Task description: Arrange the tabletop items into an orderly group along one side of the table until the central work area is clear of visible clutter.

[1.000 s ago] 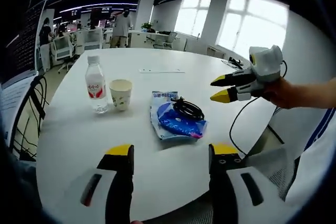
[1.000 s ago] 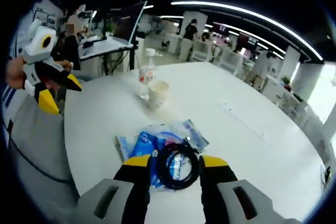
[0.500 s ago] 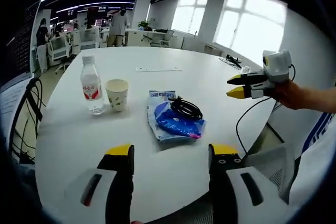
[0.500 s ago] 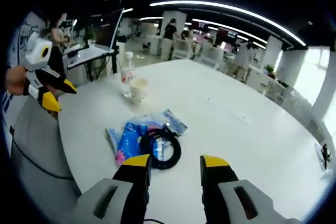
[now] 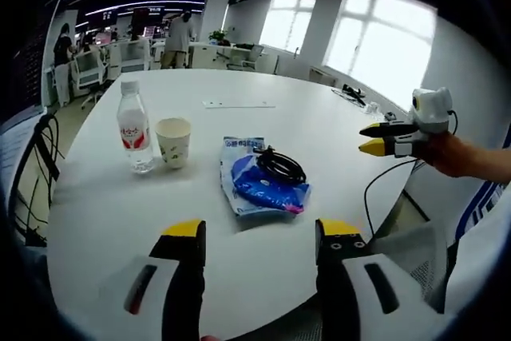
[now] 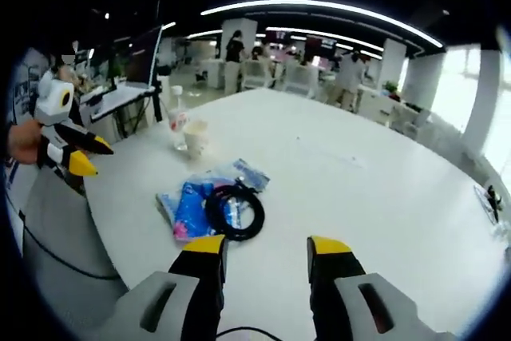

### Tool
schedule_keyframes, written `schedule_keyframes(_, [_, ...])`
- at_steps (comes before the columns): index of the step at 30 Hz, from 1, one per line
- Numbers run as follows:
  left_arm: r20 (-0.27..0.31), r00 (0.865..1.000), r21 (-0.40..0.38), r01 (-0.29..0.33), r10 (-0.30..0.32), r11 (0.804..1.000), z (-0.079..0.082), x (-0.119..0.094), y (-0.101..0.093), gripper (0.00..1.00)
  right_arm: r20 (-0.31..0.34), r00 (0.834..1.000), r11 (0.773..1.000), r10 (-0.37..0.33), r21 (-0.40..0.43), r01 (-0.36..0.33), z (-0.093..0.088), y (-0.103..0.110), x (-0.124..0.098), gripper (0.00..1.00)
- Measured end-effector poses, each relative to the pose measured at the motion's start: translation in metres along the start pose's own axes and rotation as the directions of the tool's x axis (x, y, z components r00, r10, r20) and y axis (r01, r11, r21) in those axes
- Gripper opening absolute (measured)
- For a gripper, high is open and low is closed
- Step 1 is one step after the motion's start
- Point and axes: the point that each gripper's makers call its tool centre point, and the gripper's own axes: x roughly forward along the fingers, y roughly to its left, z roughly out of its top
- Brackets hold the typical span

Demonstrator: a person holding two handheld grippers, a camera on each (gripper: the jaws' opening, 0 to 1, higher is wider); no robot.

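On the round white table (image 5: 112,213) stand a clear water bottle (image 5: 133,127) with a red label and a paper cup (image 5: 172,142) close beside it. To their right lie blue plastic packets (image 5: 259,187) with a coiled black cable (image 5: 279,165) on top. My left gripper (image 5: 262,231) is open over the near table edge, holding nothing. My right gripper (image 6: 266,245) is open and short of the cable (image 6: 235,212) and packets (image 6: 190,207). The bottle (image 6: 176,117) and cup (image 6: 194,136) sit beyond them. Each gripper appears in the other's view: right gripper (image 5: 372,138), left gripper (image 6: 94,157).
A thin white strip (image 5: 238,105) lies on the far part of the table. Small dark items (image 5: 354,93) sit at its right edge. A black cord (image 5: 369,193) hangs below the right gripper. Office desks, chairs and people stand beyond the table.
My right gripper has drawn back from the cable and packets, moving off toward the table's edge. Both views have shifted a little. The bottle, cup, packets and cable lie where they were.
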Motion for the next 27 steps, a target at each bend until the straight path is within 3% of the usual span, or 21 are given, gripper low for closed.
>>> schedule_keyframes(10, [-0.009, 1.0, -0.021, 0.014, -0.014, 1.0, -0.003, 0.005, -0.005, 0.52, -0.021, 1.0, 0.998, -0.009, 0.068, 0.01, -0.02, 0.004, -0.013, 0.4])
schedule_keyframes(27, [-0.019, 0.999, -0.041, 0.042, -0.043, 0.998, 0.0, 0.019, -0.021, 0.5, -0.04, 0.999, 0.989, 0.018, 0.147, -0.012, -0.036, 0.012, -0.008, 0.4])
